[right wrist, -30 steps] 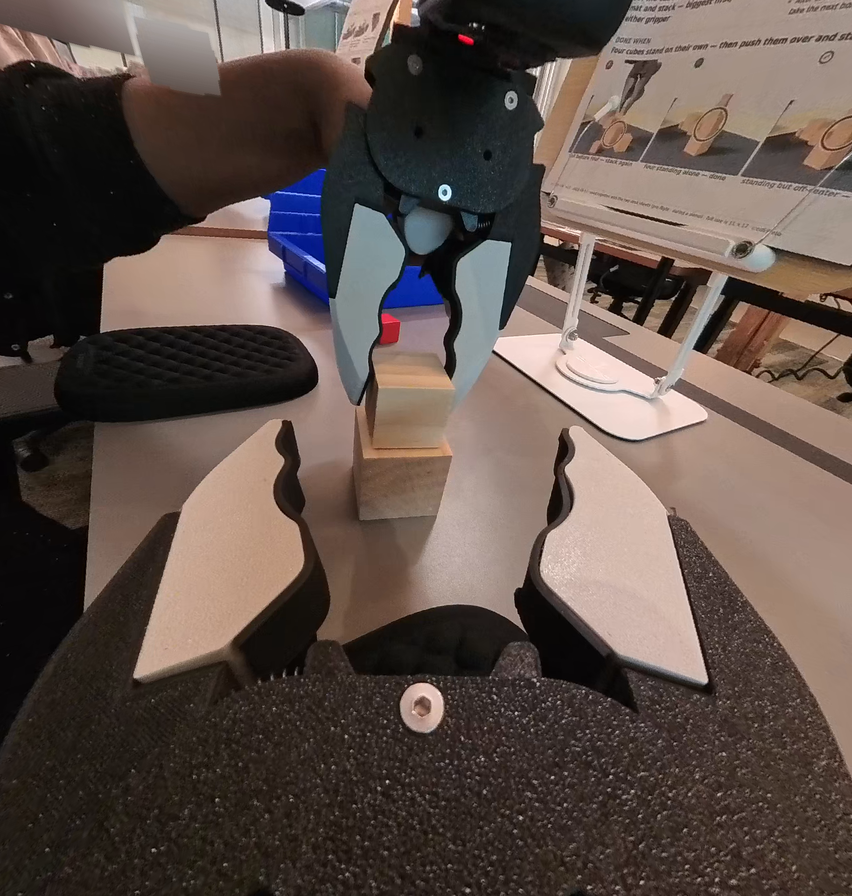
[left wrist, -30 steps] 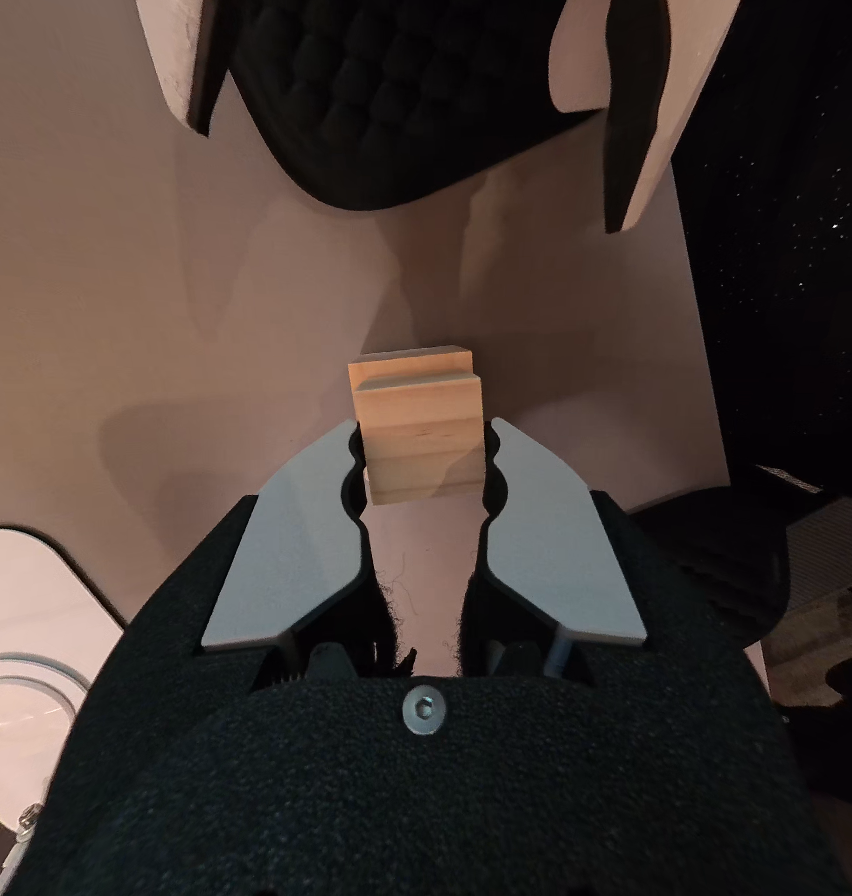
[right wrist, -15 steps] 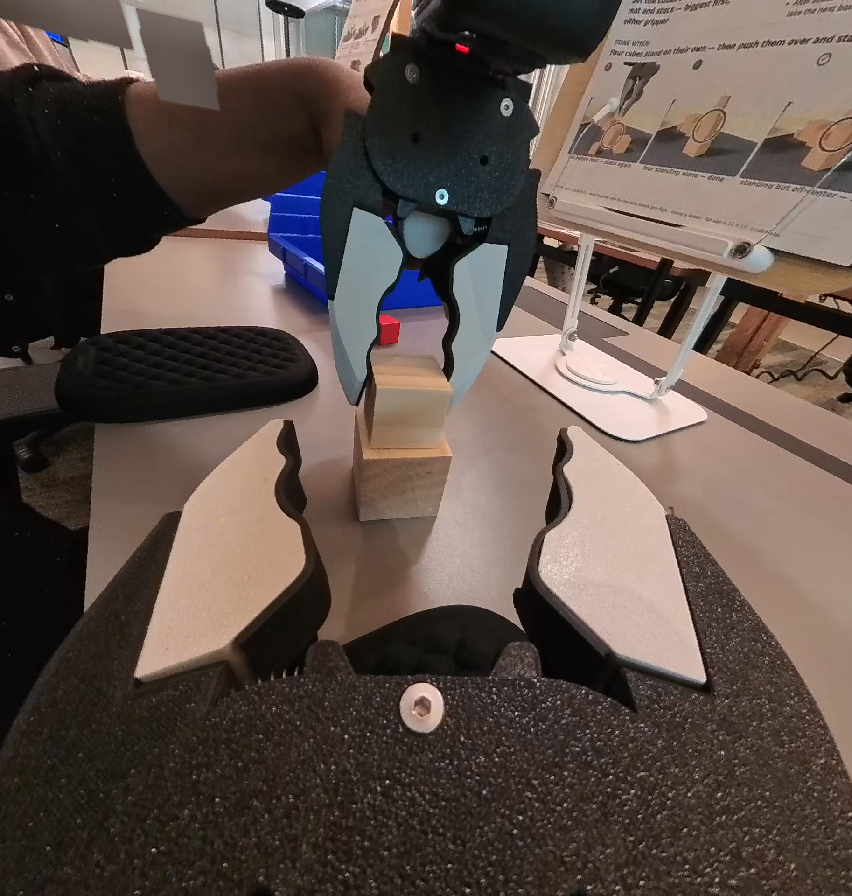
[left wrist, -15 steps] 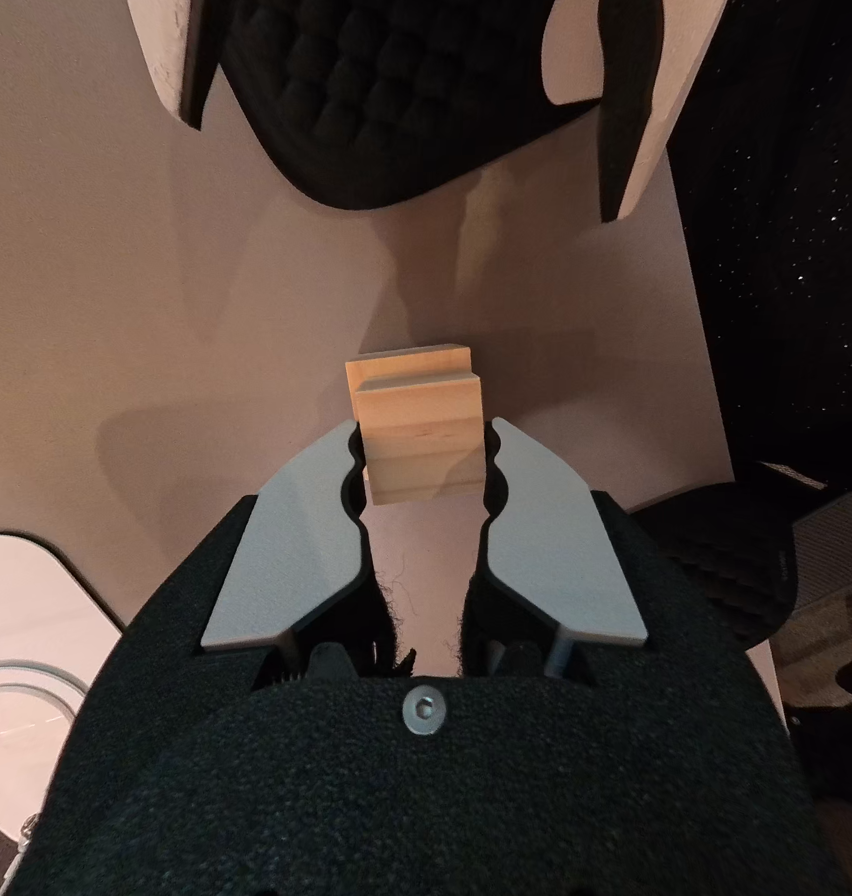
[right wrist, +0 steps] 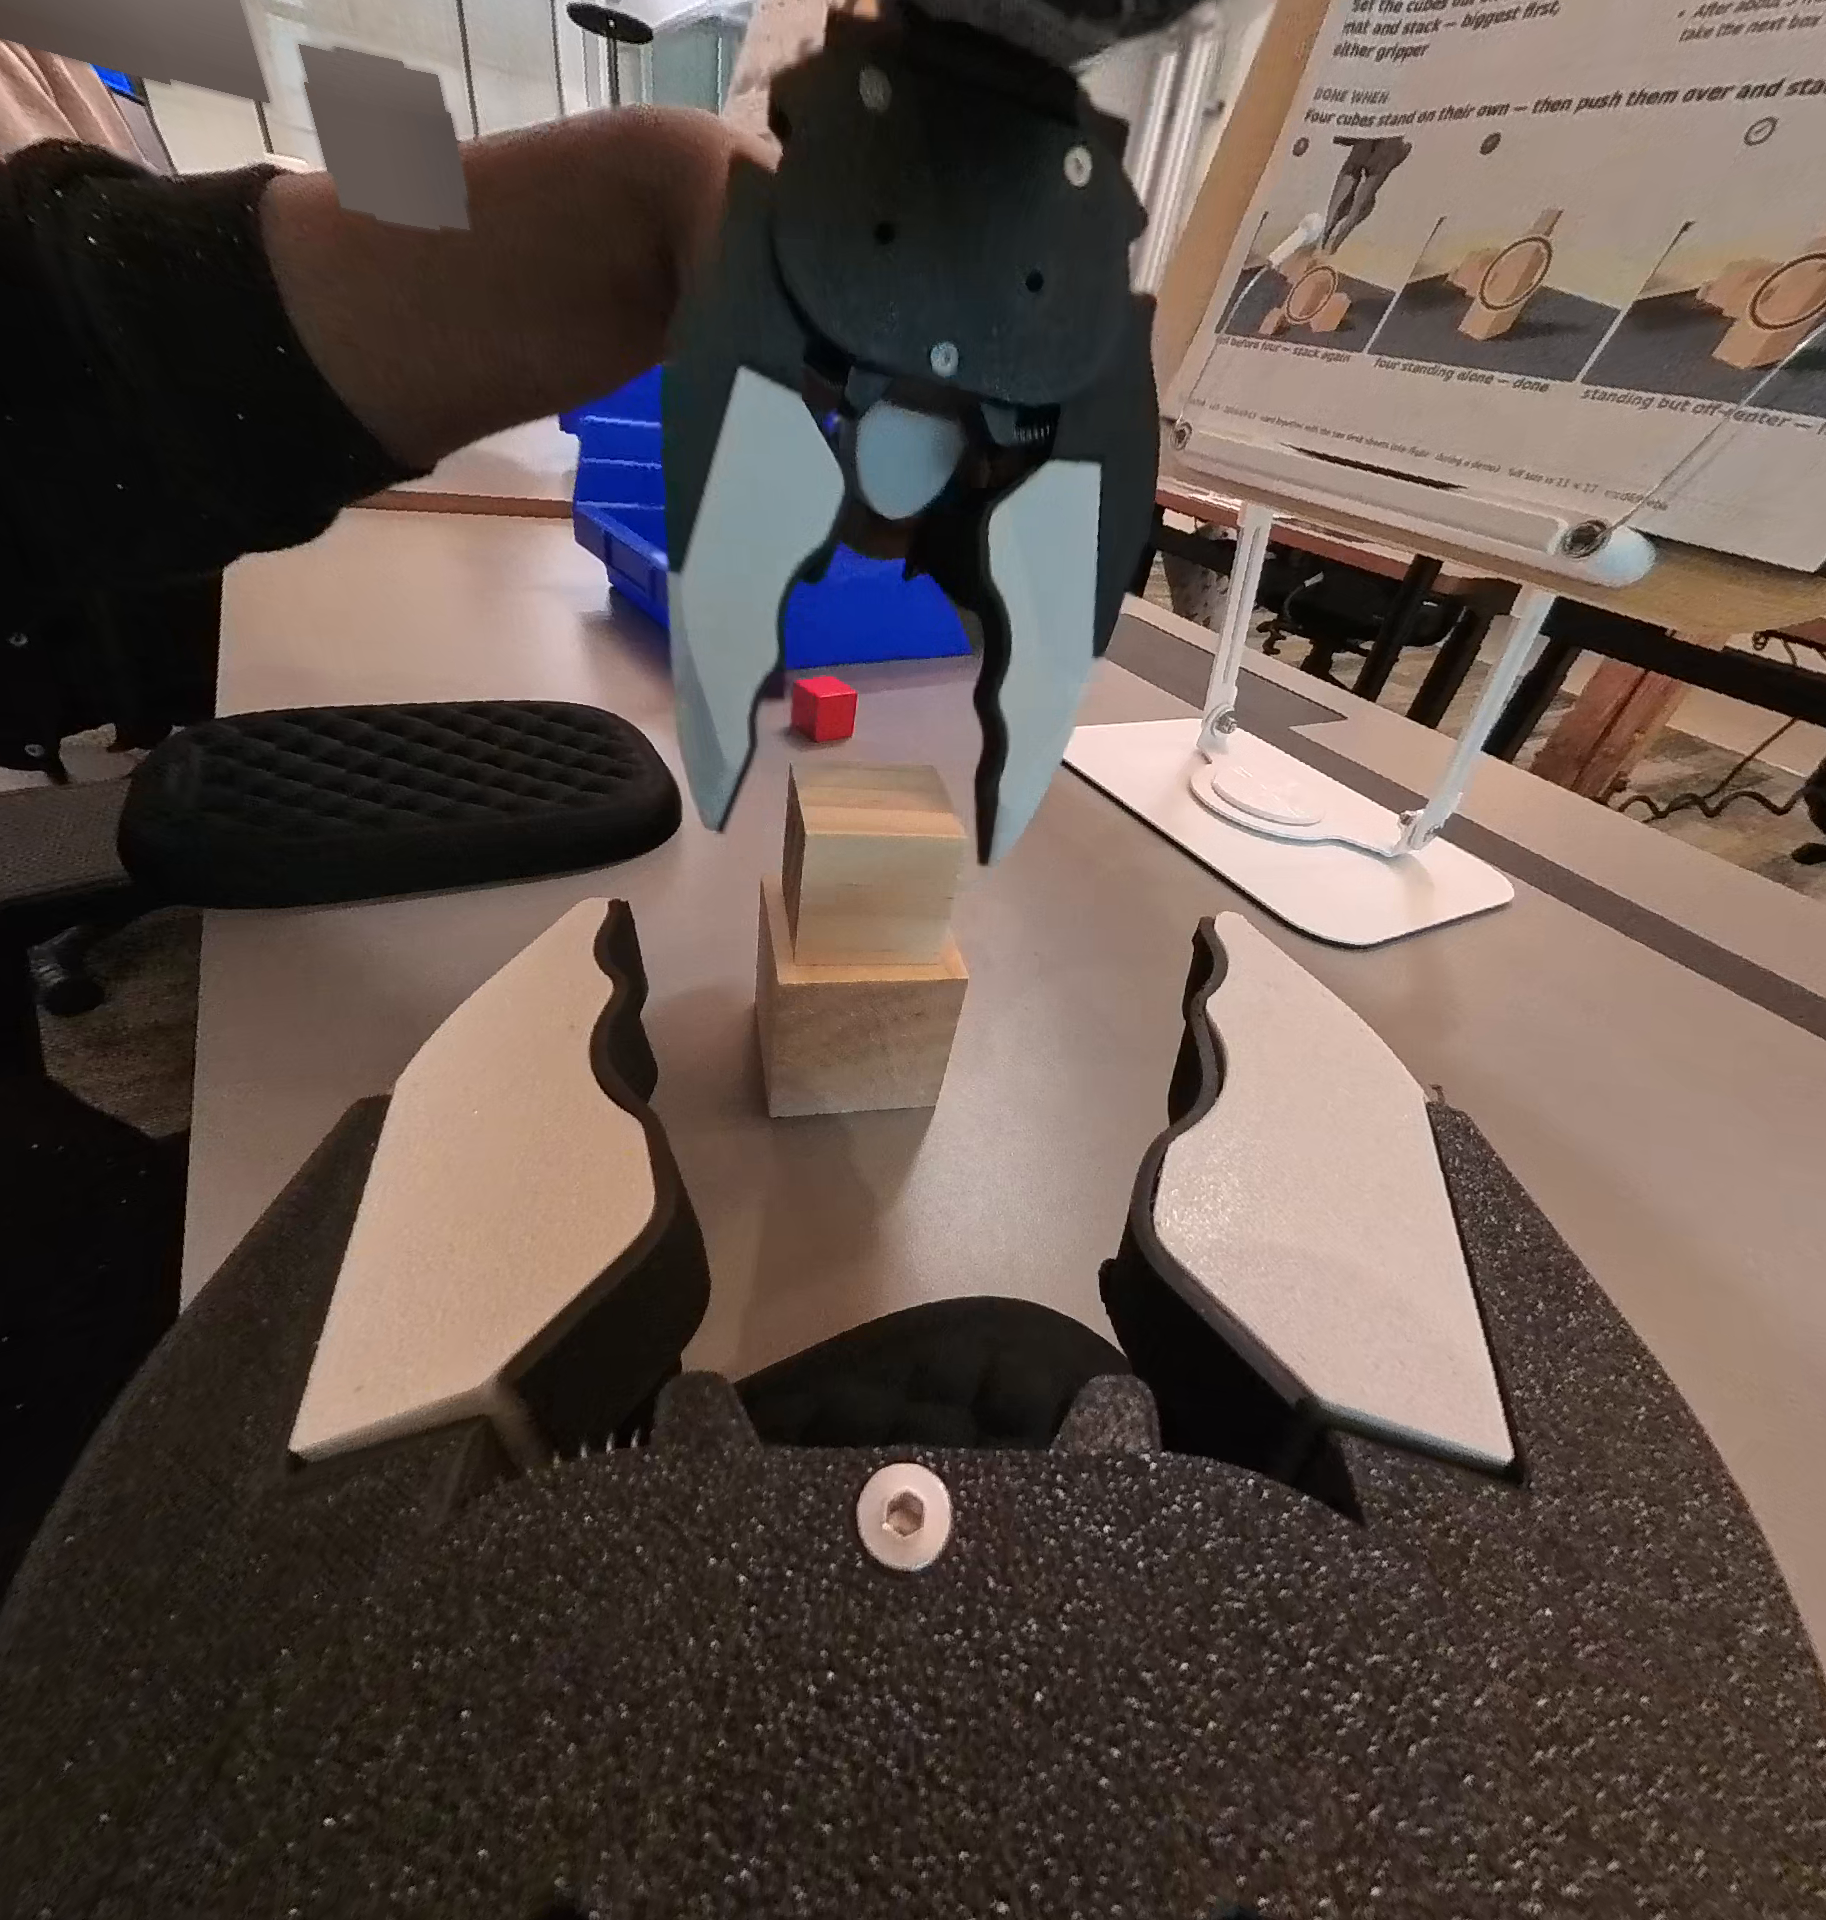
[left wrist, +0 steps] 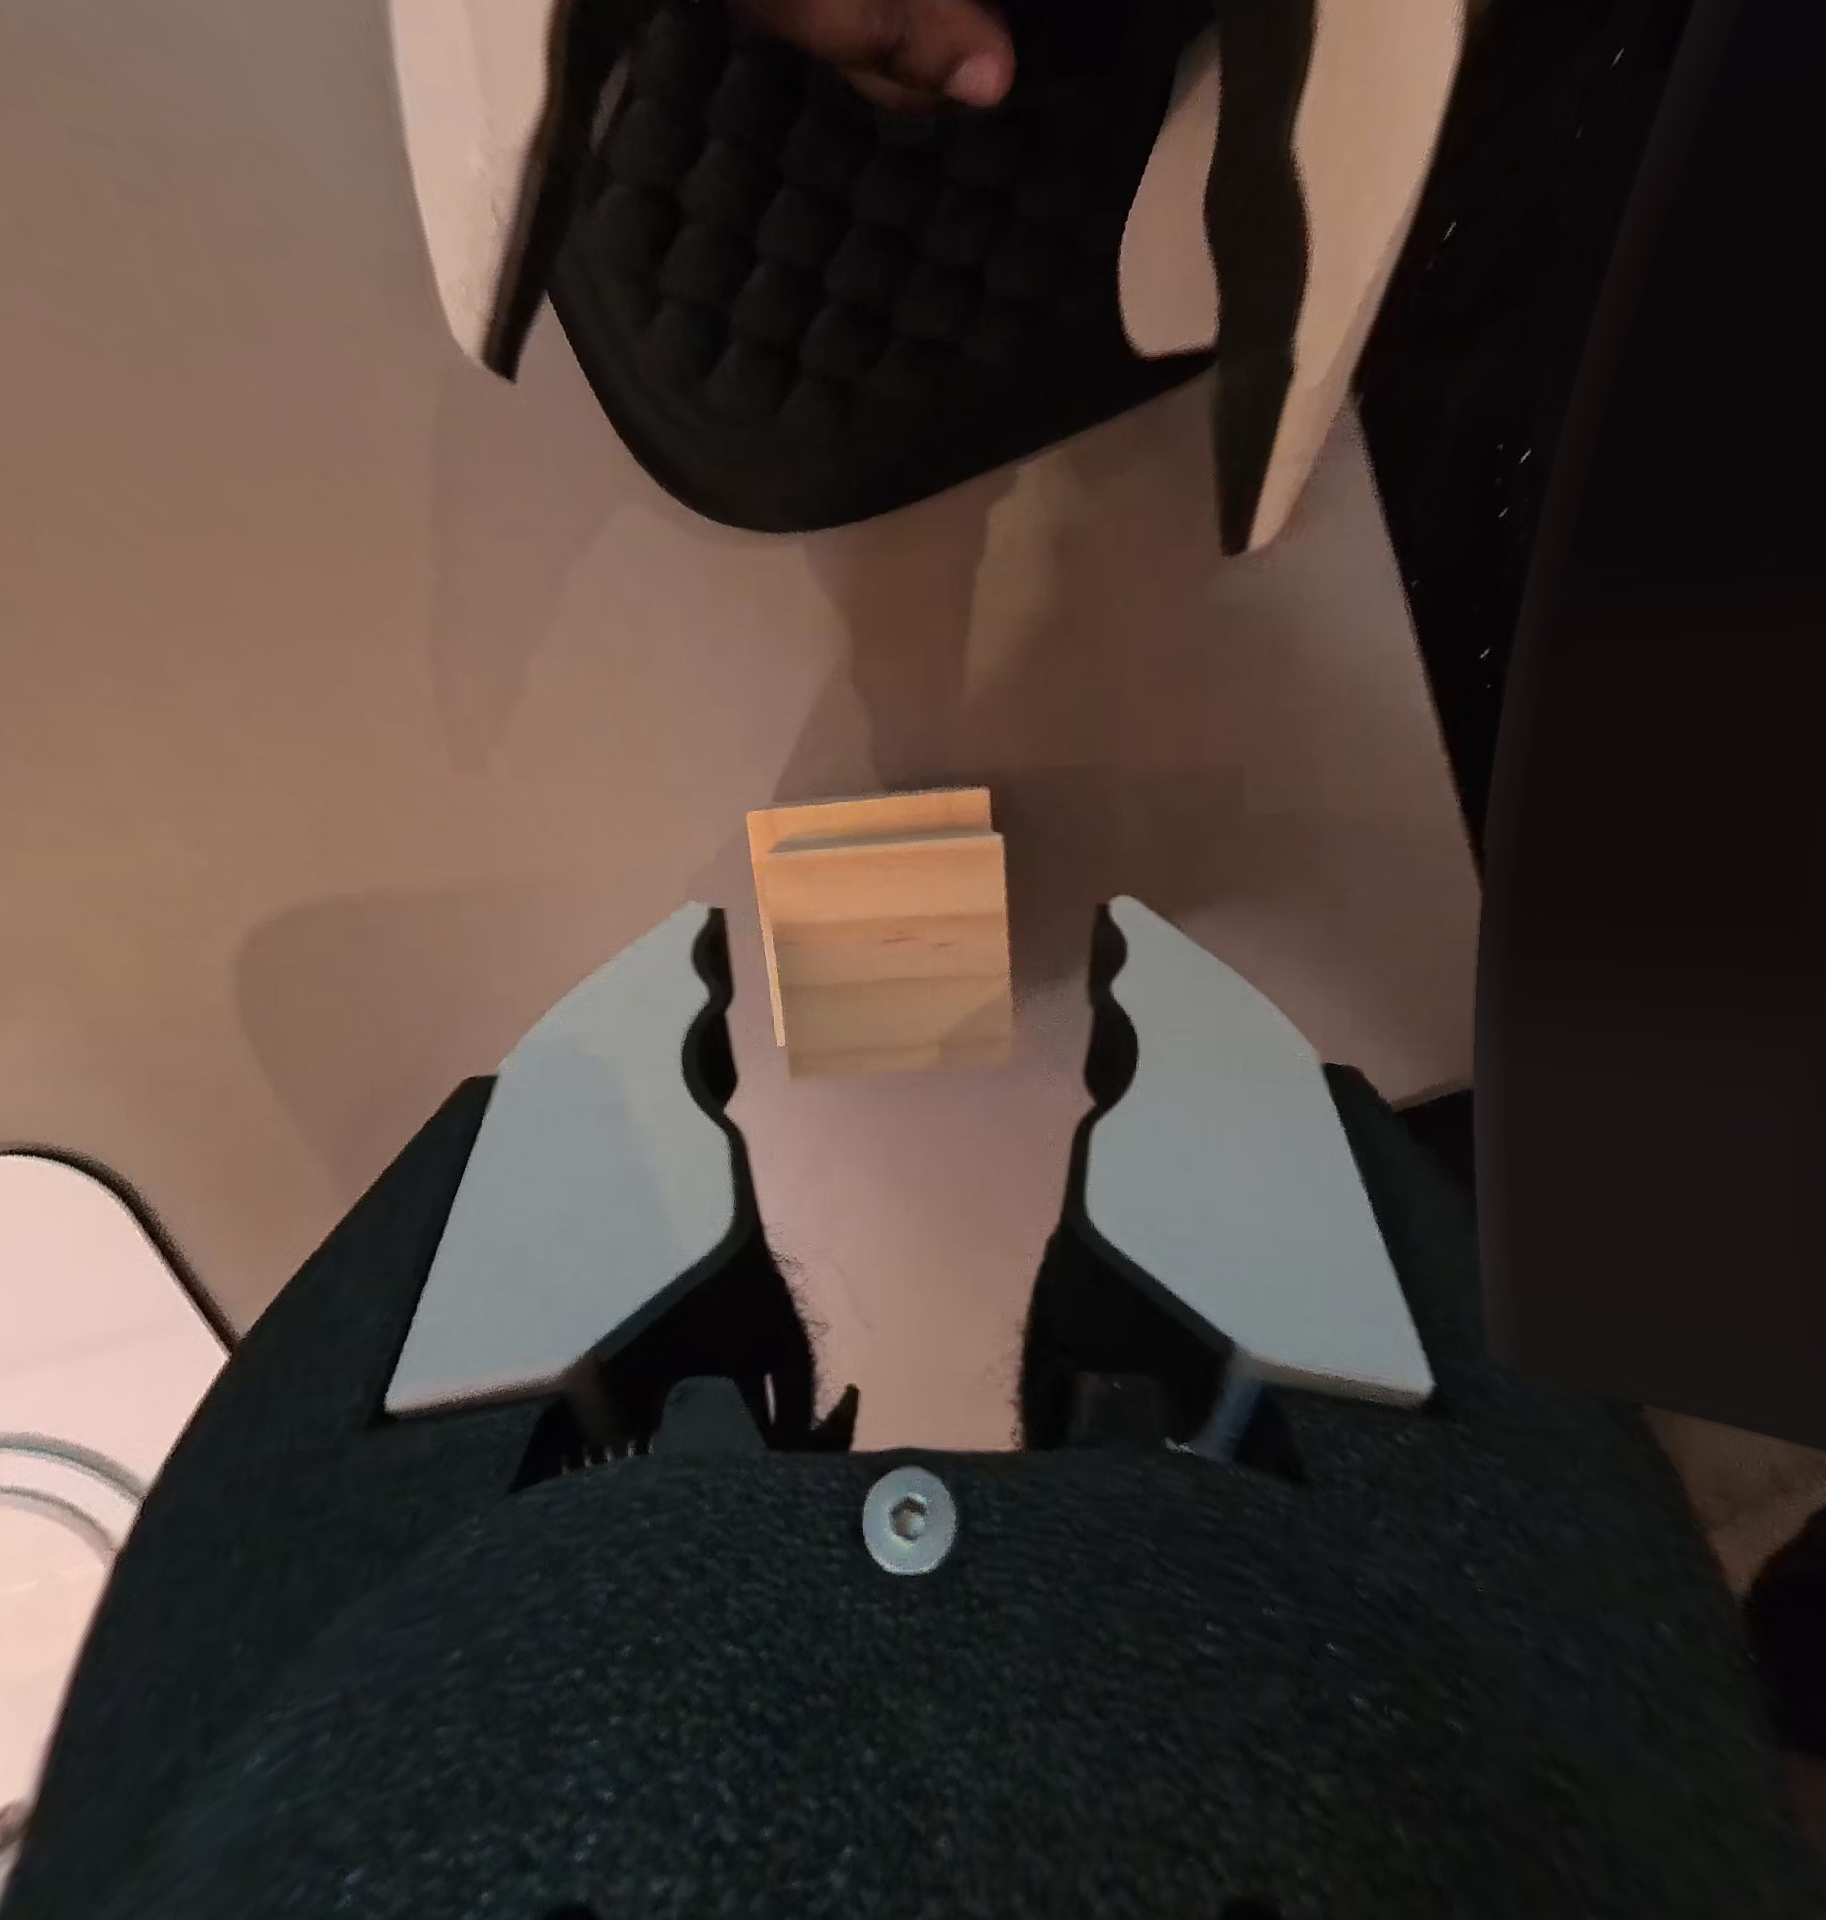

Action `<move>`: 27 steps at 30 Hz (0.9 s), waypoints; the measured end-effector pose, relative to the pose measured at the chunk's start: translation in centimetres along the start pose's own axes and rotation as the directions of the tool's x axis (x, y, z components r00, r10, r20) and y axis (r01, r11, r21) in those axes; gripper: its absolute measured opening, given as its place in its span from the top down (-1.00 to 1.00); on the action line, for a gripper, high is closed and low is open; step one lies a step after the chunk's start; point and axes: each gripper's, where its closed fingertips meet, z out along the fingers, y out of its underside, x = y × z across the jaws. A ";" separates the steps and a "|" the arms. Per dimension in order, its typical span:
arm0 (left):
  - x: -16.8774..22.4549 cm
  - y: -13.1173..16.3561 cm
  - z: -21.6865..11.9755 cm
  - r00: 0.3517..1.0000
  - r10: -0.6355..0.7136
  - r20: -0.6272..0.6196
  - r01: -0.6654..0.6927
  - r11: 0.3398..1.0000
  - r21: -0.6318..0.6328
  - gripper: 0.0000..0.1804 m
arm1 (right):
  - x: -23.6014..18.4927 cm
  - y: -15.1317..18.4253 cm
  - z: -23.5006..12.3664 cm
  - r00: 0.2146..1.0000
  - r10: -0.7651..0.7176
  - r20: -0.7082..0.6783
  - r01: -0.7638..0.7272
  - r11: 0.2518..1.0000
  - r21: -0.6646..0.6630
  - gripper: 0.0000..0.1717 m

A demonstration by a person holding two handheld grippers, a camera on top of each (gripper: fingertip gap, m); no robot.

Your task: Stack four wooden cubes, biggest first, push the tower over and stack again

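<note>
2 wooden cubes (right wrist: 867, 935) (stacked), 1 red cube (right wrist: 824, 709), 1 blue bin (right wrist: 867, 613), 2 grippers (right wrist: 914, 1023)

Two wooden cubes stacked mid-table (right wrist: 1148, 1091): upper cube (right wrist: 878, 862) on lower cube (right wrist: 857, 1039). Padded rest (right wrist: 389, 790) to the left, stand base (right wrist: 1293, 831) to the right, small cube (right wrist: 824, 709) and bin (right wrist: 867, 613) farther behind.

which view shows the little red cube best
The right wrist view: the red cube sits in the open on the table, behind the wooden blocks and in front of the blue bin. The left wrist view does not show it.
</note>
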 end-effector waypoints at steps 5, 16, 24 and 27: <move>0.8 -2.6 -5.2 0.994 -0.041 0.104 0.002 0.935 0.356 -0.13 | 0.0 0.0 0.0 1.000 0.003 0.000 -0.003 1.000 0.000 -0.15; -0.2 20.3 -8.3 0.812 -0.348 0.467 0.445 0.888 -0.112 0.18 | -0.2 0.2 0.2 1.000 -0.015 0.003 0.015 1.000 -0.019 -0.14; -1.2 25.5 -4.6 0.815 -0.409 0.410 0.530 0.812 -0.244 0.35 | -0.3 0.2 0.2 1.000 -0.020 0.007 0.020 1.000 -0.023 -0.14; -1.5 25.8 -4.3 0.812 -0.440 0.383 0.548 0.801 -0.242 0.43 | -0.3 0.2 0.1 1.000 -0.015 0.008 0.015 1.000 -0.016 -0.14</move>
